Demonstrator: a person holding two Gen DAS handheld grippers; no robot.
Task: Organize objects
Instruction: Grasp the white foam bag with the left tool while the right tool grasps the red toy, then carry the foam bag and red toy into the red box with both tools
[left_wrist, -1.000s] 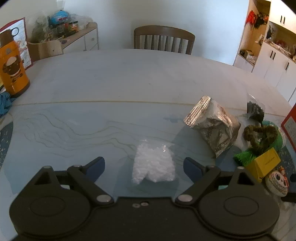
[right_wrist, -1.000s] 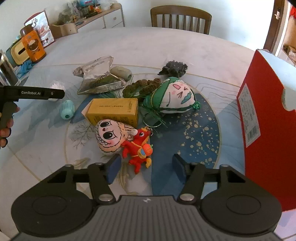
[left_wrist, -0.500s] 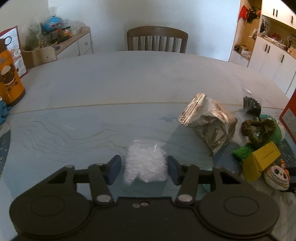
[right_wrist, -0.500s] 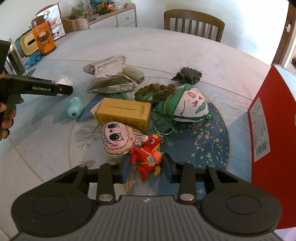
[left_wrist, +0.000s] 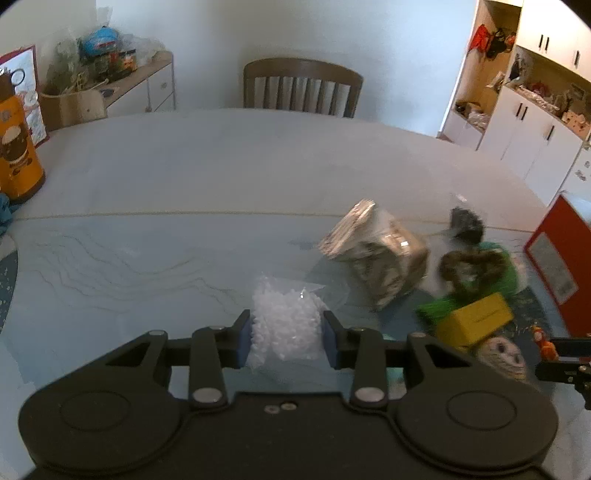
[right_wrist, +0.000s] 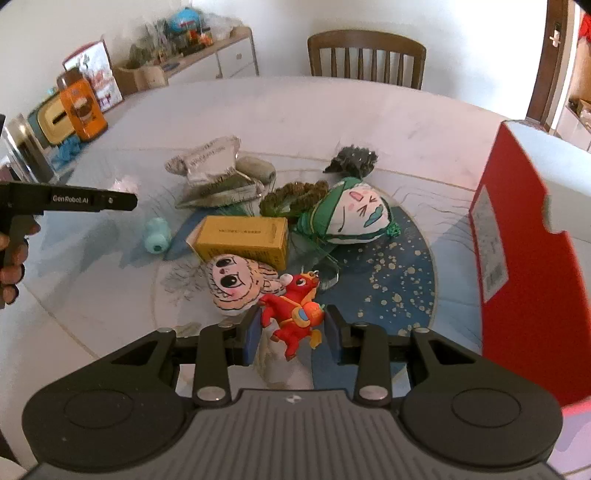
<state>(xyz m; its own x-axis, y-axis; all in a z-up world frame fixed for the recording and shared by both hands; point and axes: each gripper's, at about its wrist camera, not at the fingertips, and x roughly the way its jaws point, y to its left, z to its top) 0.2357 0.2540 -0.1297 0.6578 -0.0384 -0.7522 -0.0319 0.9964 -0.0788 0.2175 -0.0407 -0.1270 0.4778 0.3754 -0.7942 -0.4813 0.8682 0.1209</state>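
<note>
Pinching a clear bag (left_wrist: 286, 328) of white granules, my left gripper (left_wrist: 287, 341) grips tight; my right gripper (right_wrist: 291, 334) clamps the red horse toy (right_wrist: 293, 310).

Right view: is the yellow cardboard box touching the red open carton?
No: the yellow cardboard box lies mid-table, well apart from the red open carton at the right edge.
</note>
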